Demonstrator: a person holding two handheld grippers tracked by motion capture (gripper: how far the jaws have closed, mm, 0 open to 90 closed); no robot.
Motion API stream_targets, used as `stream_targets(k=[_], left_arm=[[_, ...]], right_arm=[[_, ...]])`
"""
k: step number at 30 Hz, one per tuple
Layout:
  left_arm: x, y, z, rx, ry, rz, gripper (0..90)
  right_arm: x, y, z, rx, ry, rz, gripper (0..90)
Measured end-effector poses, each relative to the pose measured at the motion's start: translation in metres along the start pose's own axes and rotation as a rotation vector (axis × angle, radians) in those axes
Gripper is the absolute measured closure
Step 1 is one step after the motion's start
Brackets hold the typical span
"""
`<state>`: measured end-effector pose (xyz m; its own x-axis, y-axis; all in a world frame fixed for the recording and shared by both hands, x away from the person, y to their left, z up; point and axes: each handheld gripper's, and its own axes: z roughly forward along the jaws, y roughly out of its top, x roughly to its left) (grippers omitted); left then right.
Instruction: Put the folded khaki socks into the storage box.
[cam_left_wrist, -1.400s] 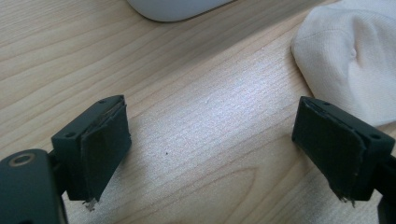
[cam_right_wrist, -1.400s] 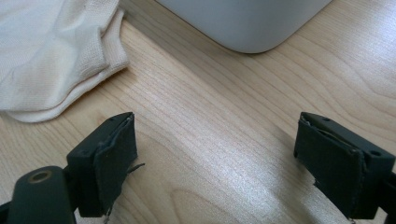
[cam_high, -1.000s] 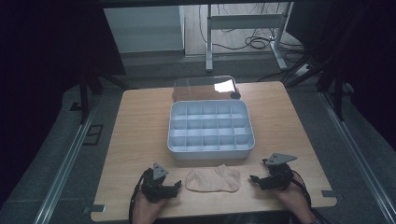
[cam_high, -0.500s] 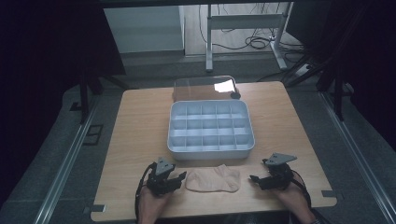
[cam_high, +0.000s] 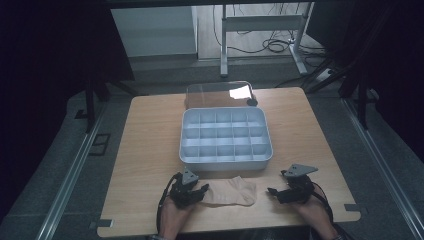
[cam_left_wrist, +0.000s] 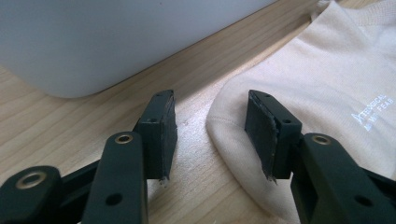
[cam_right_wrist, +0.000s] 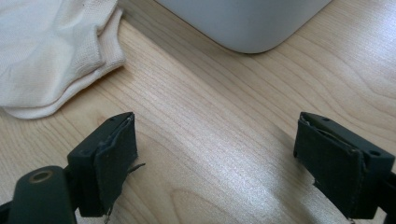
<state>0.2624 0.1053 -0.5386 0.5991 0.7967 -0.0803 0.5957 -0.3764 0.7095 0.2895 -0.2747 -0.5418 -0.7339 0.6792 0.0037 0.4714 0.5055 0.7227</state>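
Note:
A beige sock (cam_high: 231, 193) lies flat on the wooden table near its front edge, between my two grippers. My left gripper (cam_high: 201, 191) is at the sock's left end. In the left gripper view its jaws have just been closing, and the left gripper (cam_left_wrist: 212, 128) is still open: the rounded end of the sock (cam_left_wrist: 336, 70) lies between them, with one jaw over the cloth and the other over bare wood. My right gripper (cam_high: 272, 191) points left, a short way from the sock's right end. The right gripper (cam_right_wrist: 215, 158) stands wide open over bare wood, with the sock (cam_right_wrist: 46, 51) ahead at the upper left.
A pale grey organiser tray (cam_high: 182, 150) with several compartments sits in the middle of the table, just behind the sock. Its wall (cam_left_wrist: 116, 37) and corner (cam_right_wrist: 247, 23) are close in front of the jaws. A clear lid (cam_high: 217, 94) lies behind it.
My left gripper has slid right onto the sock's left end and its jaws have narrowed. The right gripper and the sock have stayed put.

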Motion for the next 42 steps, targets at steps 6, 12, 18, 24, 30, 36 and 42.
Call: stream_targets(k=[6,12,18,24,30,36,42], left_arm=[[-0.002,-0.003,-0.002,0.007,-0.011,0.008,52.3],[-0.004,-0.005,-0.004,0.006,-0.016,0.007,53.4],[-0.005,-0.004,-0.008,0.002,-0.029,-0.018,48.8],[-0.013,-0.01,-0.012,0.016,-0.008,0.004,52.6],[-0.014,-0.013,-0.013,0.013,-0.019,0.0,58.2],[-0.016,-0.015,-0.012,0.004,-0.053,-0.046,78.0],[-0.018,-0.013,-0.012,0.012,-0.052,-0.064,84.1]], right_arm=[[0.0,0.0,0.0,0.0,0.0,0.0,13.1],[0.0,0.0,0.0,0.0,0.0,-0.001,13.1],[0.0,0.0,0.0,0.0,0.0,-0.001,13.1],[0.0,0.0,0.0,0.0,0.0,0.0,13.1],[0.0,0.0,0.0,0.0,0.001,-0.001,13.1],[0.0,0.0,0.0,0.0,0.001,0.0,13.2],[0.0,0.0,-0.001,-0.006,-0.009,0.006,16.5]])
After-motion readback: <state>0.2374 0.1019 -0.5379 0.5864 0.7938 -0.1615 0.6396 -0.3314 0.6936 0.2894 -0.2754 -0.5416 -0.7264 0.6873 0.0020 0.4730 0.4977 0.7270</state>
